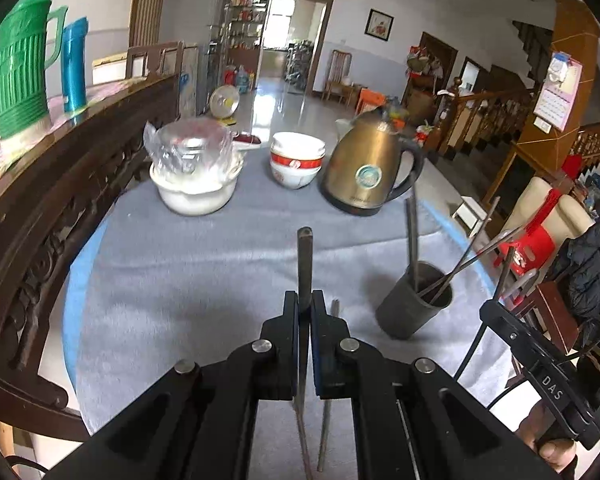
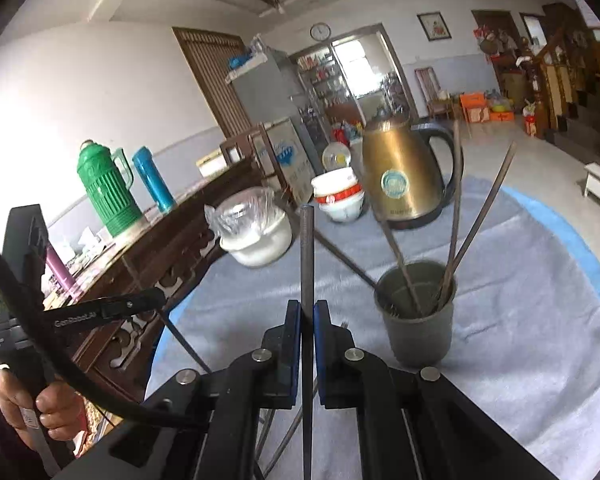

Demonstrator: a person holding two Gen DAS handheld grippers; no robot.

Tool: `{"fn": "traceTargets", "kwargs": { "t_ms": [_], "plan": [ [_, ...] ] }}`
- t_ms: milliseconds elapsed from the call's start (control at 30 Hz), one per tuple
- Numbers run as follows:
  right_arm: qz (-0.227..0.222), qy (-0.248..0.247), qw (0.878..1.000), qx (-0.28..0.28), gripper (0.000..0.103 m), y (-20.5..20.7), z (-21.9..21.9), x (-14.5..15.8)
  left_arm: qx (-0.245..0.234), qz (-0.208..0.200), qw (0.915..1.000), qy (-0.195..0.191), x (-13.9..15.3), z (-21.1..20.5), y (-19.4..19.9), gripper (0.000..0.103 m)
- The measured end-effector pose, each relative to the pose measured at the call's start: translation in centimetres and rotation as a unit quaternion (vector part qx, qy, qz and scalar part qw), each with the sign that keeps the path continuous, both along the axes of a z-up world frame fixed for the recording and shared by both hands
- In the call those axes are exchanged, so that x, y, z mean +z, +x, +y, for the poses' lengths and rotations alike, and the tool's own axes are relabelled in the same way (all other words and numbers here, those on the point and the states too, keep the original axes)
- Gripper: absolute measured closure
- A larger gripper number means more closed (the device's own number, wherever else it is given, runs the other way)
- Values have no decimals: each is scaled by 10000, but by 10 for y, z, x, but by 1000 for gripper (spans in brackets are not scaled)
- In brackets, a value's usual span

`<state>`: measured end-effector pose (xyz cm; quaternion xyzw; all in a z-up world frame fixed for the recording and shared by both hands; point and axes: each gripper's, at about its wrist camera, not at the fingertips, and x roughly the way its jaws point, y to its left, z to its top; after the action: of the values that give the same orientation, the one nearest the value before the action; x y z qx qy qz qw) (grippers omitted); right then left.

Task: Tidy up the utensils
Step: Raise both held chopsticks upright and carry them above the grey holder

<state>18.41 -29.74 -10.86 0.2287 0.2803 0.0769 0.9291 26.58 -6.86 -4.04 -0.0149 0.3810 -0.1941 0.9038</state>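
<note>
Left wrist view: the left tongs (image 1: 305, 312) are clamped narrow on a dark chopstick (image 1: 304, 264) that stands upright between the pads. The cup (image 1: 414, 308) sits to the right on the grey tabletop (image 1: 180, 272), already holding several chopsticks, and more lie on the cloth under the tongs. The step in hand looks like carrying sticks to the cup; next, the stick must swing over the rim and drop in among the others without tipping the cup. This view alone shows the right tool's body at the far right.

Right wrist view: the right tongs (image 2: 307, 312) likewise pinch a chopstick (image 2: 307, 256) upright, with the cup (image 2: 418, 316) just to the right. Only here are the cup's inside and the left tool's handle visible.
</note>
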Motion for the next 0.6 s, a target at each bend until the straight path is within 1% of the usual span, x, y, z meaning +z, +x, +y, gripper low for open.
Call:
{"fn": "traceTargets", "kwargs": {
  "t_ms": [167,267,400,500,600],
  "plan": [
    [-214,-69,9997,-105,96,-5,-12,13,-90,-173,9998,-11,16,-12,-5,97],
    [-445,-113,9987,-221,96,-8,-20,22,-140,-271,9995,-19,24,-20,-7,97],
    [-853,-176,9952,-453,96,-11,-32,34,-243,-400,9989,-65,34,-32,-9,97],
    [-1048,-354,9916,-667,96,-11,-41,42,-327,-494,9982,-108,43,-43,-10,97],
    [-1145,-399,9893,-813,96,-7,-49,46,-457,-591,9971,-167,51,-55,-10,97]
  ]
}}
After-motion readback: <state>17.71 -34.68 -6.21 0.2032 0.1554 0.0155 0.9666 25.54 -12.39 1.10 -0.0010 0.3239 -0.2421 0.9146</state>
